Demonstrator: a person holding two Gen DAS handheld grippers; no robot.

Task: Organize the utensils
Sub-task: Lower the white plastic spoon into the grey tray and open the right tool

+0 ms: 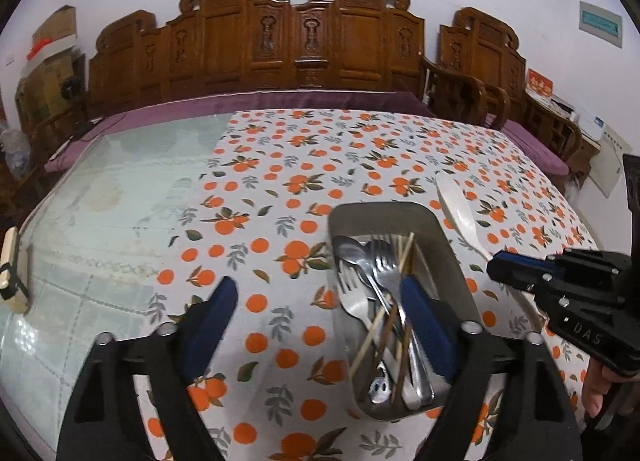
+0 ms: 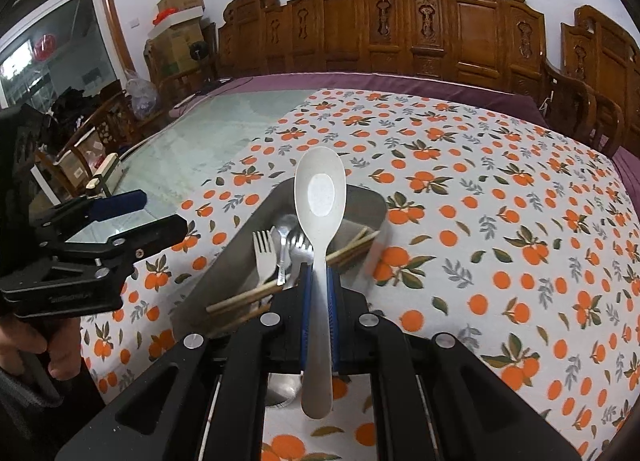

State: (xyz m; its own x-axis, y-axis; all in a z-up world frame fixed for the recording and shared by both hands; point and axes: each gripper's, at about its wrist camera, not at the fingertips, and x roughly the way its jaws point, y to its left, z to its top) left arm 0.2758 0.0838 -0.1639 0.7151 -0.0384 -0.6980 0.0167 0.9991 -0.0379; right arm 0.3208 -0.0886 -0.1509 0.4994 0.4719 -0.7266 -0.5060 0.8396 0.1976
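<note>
A grey metal tray (image 1: pixel 384 211) sits on the orange-print tablecloth (image 1: pixel 280 165) and holds metal forks (image 1: pixel 386 261), spoons (image 1: pixel 350 249) and wooden chopsticks (image 1: pixel 376 335). My left gripper (image 1: pixel 320 303) is open above the tray's left edge, its right finger (image 1: pixel 424 317) over the utensils and nothing between its pads. My right gripper (image 2: pixel 319 275) is shut on the handle of a white plastic spoon (image 2: pixel 320 185), whose bowl hangs above the tray (image 2: pixel 224 265). In the left wrist view the same spoon (image 1: pixel 460 213) sticks out of the right gripper (image 1: pixel 496 267) just right of the tray.
The bare glass tabletop (image 1: pixel 120 197) lies left of the cloth, with a small cream box (image 1: pixel 12 269) at its left edge. A carved wooden bench (image 1: pixel 296 45) with a purple cushion (image 1: pixel 280 101) runs behind the table. A person's hand (image 2: pixel 24 345) grips the left gripper's handle.
</note>
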